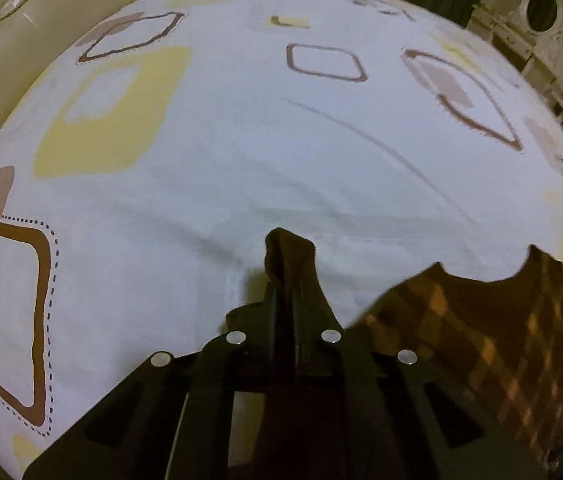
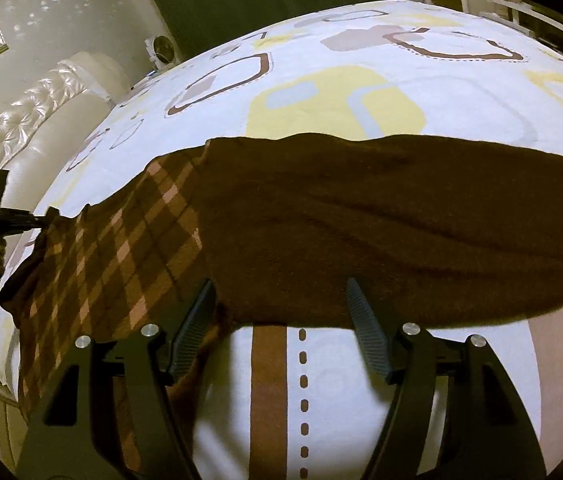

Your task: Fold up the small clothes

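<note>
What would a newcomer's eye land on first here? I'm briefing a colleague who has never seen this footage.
Most striking is the dark brown garment with a plaid section, spread across the patterned bedsheet. The left gripper is shut on a corner of it at the garment's left end, while the right gripper is open at the garment's near edge. A cream tufted headboard lies to the left.
</note>
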